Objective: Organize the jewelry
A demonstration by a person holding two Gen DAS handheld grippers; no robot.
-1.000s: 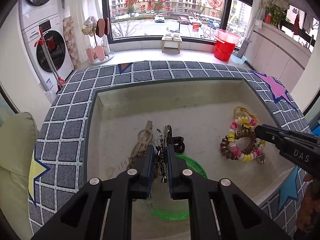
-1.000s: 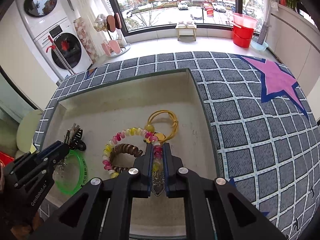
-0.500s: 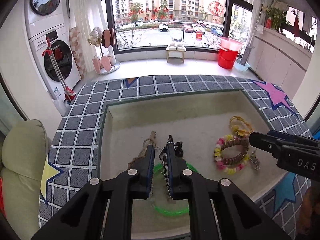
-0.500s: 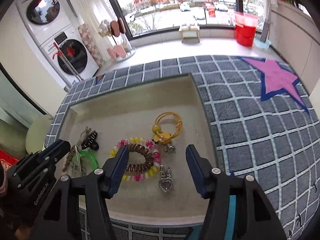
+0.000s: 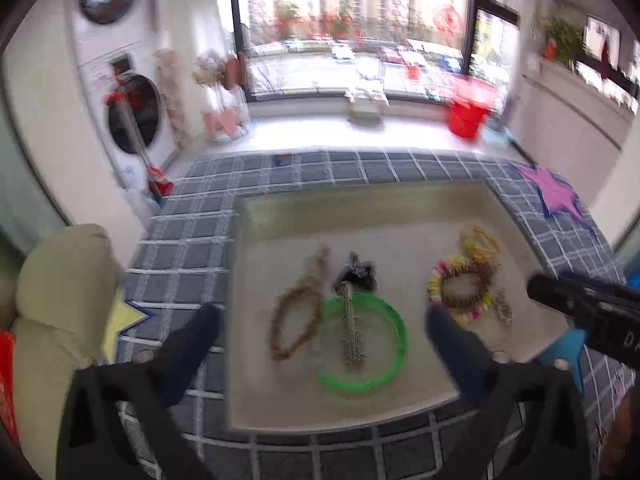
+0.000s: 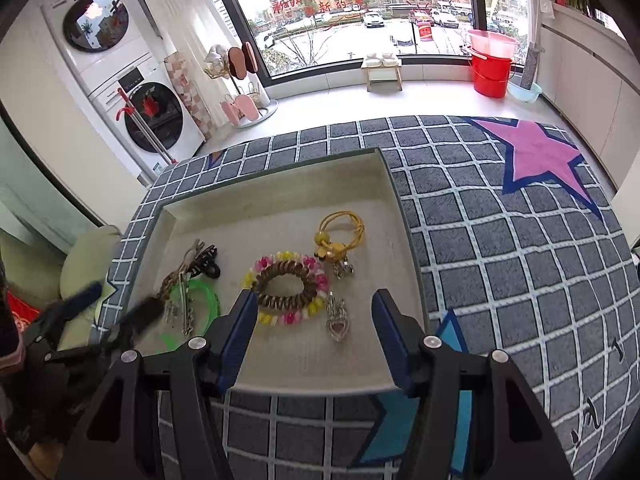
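A beige tray [image 5: 360,208] [image 6: 280,168] holds the jewelry. On its left side lie a green bangle [image 5: 402,340] [image 6: 208,292], a silver chain [image 5: 352,332], a brown braided bracelet [image 5: 310,280] and a black hair claw [image 5: 358,272] [image 6: 206,258]. On its right side lie a bead bracelet [image 5: 434,284] [image 6: 288,258], a yellow hair tie [image 5: 480,240] [image 6: 344,232] and a silver heart pendant [image 6: 338,320]. My left gripper [image 5: 320,332] [image 6: 116,302] hovers above the bangle, its jaws opening wide and gripping nothing. My right gripper [image 6: 314,300] stands open above the bead bracelet and holds nothing.
The tray rests on a grey checked mat [image 6: 500,260] with a pink star [image 6: 536,152]. A pale cushion [image 5: 60,280] lies at the left. Beyond the mat stand stacked washing machines [image 6: 152,120], a shoe rack, a small stool and a red bucket [image 6: 492,72].
Both grippers have opened and drawn back and up from the tray. The left let go of the silver chain; the right let go of the heart pendant.
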